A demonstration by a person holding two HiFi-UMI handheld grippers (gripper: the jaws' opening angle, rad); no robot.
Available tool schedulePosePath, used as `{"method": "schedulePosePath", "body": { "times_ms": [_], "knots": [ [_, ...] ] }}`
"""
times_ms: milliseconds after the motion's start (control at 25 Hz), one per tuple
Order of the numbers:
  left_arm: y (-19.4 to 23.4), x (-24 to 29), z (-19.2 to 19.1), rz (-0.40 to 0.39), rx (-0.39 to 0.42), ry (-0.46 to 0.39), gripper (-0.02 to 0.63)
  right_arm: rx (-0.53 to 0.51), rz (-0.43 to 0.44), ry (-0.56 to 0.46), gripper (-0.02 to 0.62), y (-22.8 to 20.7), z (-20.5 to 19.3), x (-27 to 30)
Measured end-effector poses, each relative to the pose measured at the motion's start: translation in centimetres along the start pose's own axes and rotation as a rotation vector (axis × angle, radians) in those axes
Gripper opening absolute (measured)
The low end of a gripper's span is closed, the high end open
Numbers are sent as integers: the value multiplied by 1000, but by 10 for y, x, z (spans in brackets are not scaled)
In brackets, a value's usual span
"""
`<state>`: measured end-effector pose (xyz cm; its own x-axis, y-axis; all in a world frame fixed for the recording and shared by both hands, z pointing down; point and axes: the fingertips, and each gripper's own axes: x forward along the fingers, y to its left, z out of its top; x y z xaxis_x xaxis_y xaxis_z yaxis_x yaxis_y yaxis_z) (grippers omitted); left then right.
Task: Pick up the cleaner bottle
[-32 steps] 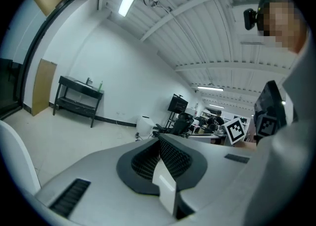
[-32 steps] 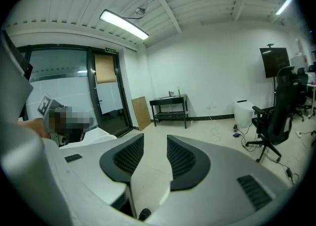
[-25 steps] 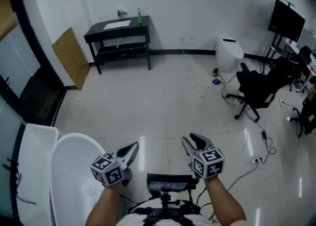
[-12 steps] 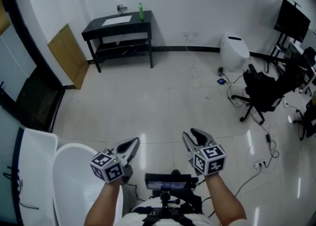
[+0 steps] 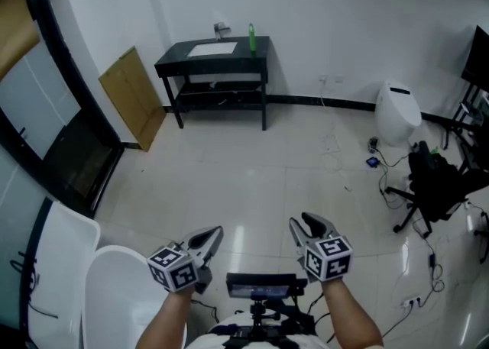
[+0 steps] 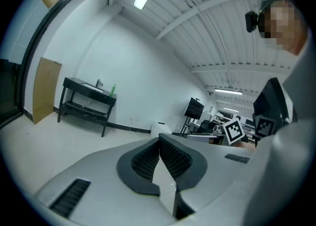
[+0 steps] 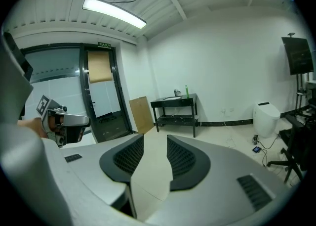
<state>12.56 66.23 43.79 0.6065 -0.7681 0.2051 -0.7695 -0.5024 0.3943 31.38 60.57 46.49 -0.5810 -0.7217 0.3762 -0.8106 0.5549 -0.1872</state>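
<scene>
The green bottle (image 5: 251, 37) stands upright on the black surface (image 5: 243, 60) by the far wall, well apart from us. Our left gripper (image 5: 215, 232) is closed on nothing; our right gripper (image 5: 309, 221) stands slightly apart, empty.

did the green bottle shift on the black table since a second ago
No. The green bottle still stands at the black table's back right corner, right of the faucet; only the view shifted.
</scene>
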Motion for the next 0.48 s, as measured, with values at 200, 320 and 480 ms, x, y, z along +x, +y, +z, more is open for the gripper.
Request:
{"method": "schedulePosePath", "body": {
  "times_ms": [200,320,480],
  "knots": [
    [12,61,27,16,-3,-20,-8,-17,30,2,153,-50,32,34],
    [15,88,32,20,-13,-13,-8,-14,39,7,153,-74,40,49],
    [26,112,38,25,-17,12,-8,0,52,9,153,-91,49,69]
  ]
}}
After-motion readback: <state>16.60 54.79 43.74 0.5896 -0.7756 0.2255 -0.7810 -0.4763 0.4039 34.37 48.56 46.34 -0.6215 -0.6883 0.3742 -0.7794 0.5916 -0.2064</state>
